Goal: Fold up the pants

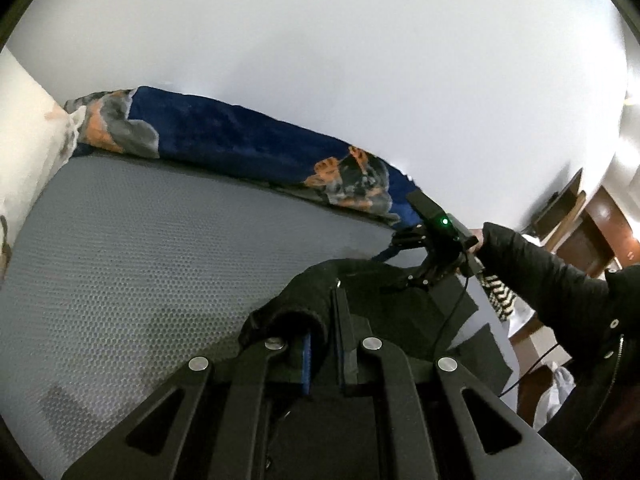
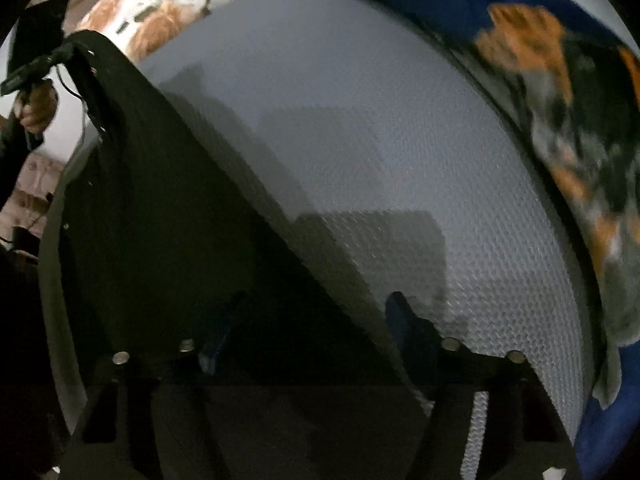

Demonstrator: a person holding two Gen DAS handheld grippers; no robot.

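Left wrist view: our left gripper (image 1: 324, 344) pinches black fabric pants (image 1: 360, 280) at 6 o'clock over the grey textured mattress (image 1: 140, 260). Our right gripper (image 2: 316, 332) stands apart, straddling cloth. No fold visible; folding remains.

One pair of black pants (image 1: 316, 300), two grippers, one blue blanket (image 1: 240, 140).

A grey mattress (image 1: 140, 264) with a honeycomb weave filled the near ground. Along its far edge lay a navy blanket (image 1: 240, 140) printed with orange and grey patches. Behind it rose a plain white wall (image 1: 360, 60), evenly lit. At far right stood brown wooden furniture (image 1: 592, 232); a pale patterned cloth (image 2: 168, 4) bordered the mattress's left end.
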